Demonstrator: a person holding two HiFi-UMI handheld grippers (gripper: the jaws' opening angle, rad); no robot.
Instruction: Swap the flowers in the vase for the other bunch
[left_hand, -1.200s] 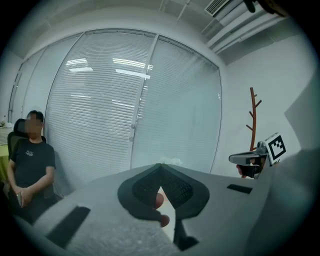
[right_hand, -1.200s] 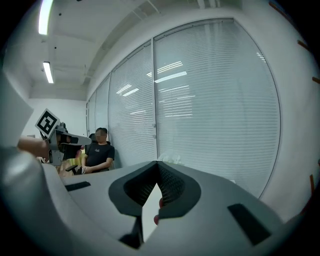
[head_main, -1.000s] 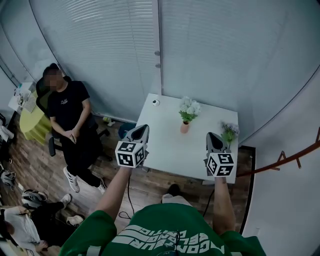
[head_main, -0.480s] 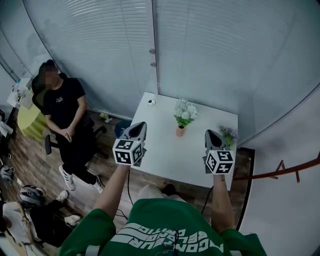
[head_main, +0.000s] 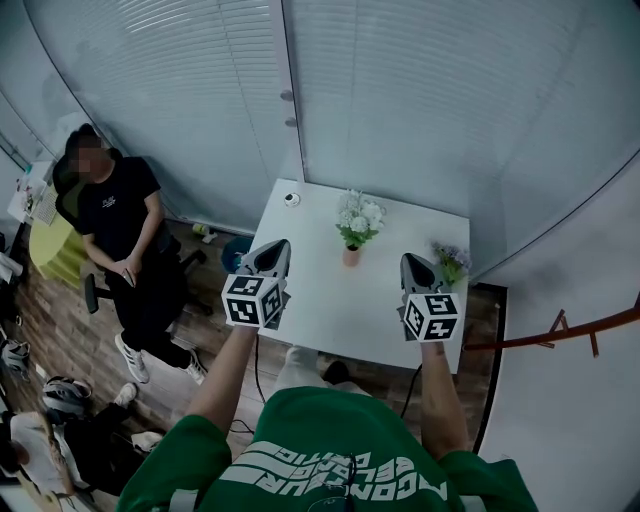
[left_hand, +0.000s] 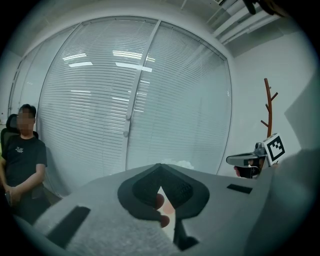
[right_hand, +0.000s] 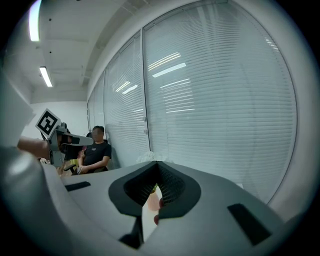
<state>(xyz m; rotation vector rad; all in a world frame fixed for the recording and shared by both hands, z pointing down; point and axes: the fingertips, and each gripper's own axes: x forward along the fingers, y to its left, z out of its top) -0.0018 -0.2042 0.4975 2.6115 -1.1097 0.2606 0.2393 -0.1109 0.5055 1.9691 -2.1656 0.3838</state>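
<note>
1. The left claw (head_main: 276, 250) and the right claw (head_main: 410, 264) are both seen clenched and empty, at the near side of the worktop (head_main: 330, 300).
2. A vase (head_main: 351, 256) of white flowers (head_main: 357, 214) is stood upright mid-worktop, beyond the claws.
3. The other bunch (head_main: 451, 258) is seen just beside the right claw, near the worktop's right edge.

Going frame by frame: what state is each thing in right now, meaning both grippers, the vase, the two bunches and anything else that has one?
left gripper: shut, empty, held above the table's near edge
right gripper: shut, empty
vase: upright on the table, holding flowers
white flowers: standing in the vase
purple bunch: on the table near its right edge, outside the vase
blinds: closed
person: seated
</note>
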